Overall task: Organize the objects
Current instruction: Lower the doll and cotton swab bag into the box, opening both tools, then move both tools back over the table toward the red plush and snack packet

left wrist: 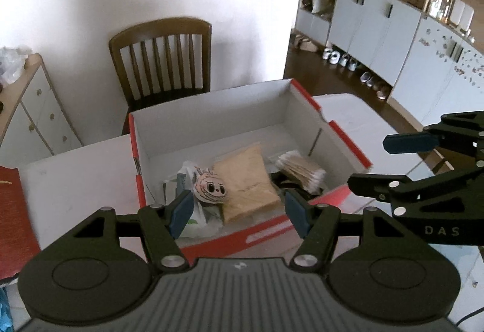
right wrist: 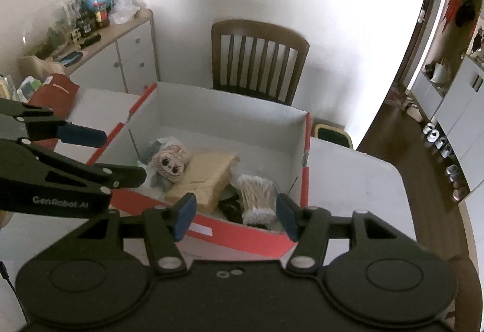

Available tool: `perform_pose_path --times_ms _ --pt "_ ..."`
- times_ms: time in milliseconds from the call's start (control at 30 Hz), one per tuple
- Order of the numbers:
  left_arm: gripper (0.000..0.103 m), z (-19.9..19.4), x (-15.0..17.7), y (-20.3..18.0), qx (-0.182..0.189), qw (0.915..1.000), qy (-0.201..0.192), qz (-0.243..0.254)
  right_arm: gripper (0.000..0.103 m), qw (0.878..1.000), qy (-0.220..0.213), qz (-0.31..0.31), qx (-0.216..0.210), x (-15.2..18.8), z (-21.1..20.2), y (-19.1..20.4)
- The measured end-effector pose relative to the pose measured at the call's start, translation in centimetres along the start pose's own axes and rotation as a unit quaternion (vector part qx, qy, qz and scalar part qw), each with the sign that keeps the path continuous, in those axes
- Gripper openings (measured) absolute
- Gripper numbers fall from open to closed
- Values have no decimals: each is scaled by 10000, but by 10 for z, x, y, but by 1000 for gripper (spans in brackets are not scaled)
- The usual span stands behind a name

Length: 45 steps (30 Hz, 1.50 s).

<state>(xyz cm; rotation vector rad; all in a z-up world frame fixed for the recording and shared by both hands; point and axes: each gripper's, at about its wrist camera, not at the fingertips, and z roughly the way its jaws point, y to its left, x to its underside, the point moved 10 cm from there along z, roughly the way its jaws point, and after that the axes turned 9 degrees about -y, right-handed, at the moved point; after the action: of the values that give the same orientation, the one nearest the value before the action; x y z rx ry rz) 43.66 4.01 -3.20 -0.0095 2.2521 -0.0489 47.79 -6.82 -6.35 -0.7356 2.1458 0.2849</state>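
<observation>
Left gripper [left wrist: 239, 214]: 2 blue pads spread wide, nothing between them, poised just short of the near red wall of the shoe box [left wrist: 211, 236] and above it. Right gripper [right wrist: 234, 218]: likewise spread wide and empty, hovering at the same near wall, toward the box's right corner.

Outward from the left gripper, inside the box against the near wall: a small doll head [left wrist: 208, 185] with a drawn face, straight ahead and slightly left of the gap between the pads, resting on a white plastic bag [left wrist: 193, 220]. Just right of the doll head, touching it, a flat tan packet [left wrist: 246, 180], long axis running from the near wall toward the far wall. Further right in the box, a bundle of cotton swabs [left wrist: 299, 170].

Outward from the right gripper, the cotton swabs [right wrist: 257, 195] directly ahead, just beyond the near wall, sticks lying roughly along the line of approach, tips toward the gripper. The tan packet [right wrist: 205, 180] and doll head [right wrist: 171, 162] off to the left of that, on the left gripper's side.

Judged from this: right gripper nearer the swabs, left gripper nearer the doll head and packet. Far half of the box bare. Box itself on a white table [right wrist: 357, 180], a wooden chair [right wrist: 257, 59] beyond its far wall.
</observation>
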Motion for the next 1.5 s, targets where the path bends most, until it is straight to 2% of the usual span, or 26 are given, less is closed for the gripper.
perform_pose_path --times_ms 333,367,433,533,733,767,967,1033,1133,1233,1300,1500 --pt "67 -46 13 -8 148 9996 -241 4 62 9996 -219 140 -123 11 -43 11" --pt "75 -50 15 -8 140 9996 -253 -5 63 9995 -230 168 -138 14 -47 12" --pt "82 -58 20 -5 116 9994 -333 -54 63 9993 -245 241 -175 19 -54 14" --pt "82 -67 30 -5 123 9993 -360 -53 71 9989 -265 338 -194 29 -61 18" --pt "83 -80 58 -4 126 9993 -328 -110 77 9982 -273 452 -290 54 -72 26" --pt "83 -82 63 -4 131 9993 -316 -116 81 9980 -286 487 -296 59 -74 27" --pt "83 -81 102 -4 120 9996 -132 -226 94 9976 -328 539 -281 88 -82 27" --pt "83 -78 115 -6 164 9995 -48 -283 94 9977 -321 536 -257 98 -83 25" --pt "91 -76 132 -7 155 9990 39 -413 95 9973 -263 647 -245 115 -83 20" --pt "92 -72 146 -10 216 9982 110 -553 95 9972 -200 678 -229 132 -82 17" --pt "102 -68 156 -11 250 9975 173 -634 95 9974 -142 658 -244 142 -81 15" --pt "103 -55 182 -18 214 9973 304 -640 94 9981 64 569 -222 170 -73 11"
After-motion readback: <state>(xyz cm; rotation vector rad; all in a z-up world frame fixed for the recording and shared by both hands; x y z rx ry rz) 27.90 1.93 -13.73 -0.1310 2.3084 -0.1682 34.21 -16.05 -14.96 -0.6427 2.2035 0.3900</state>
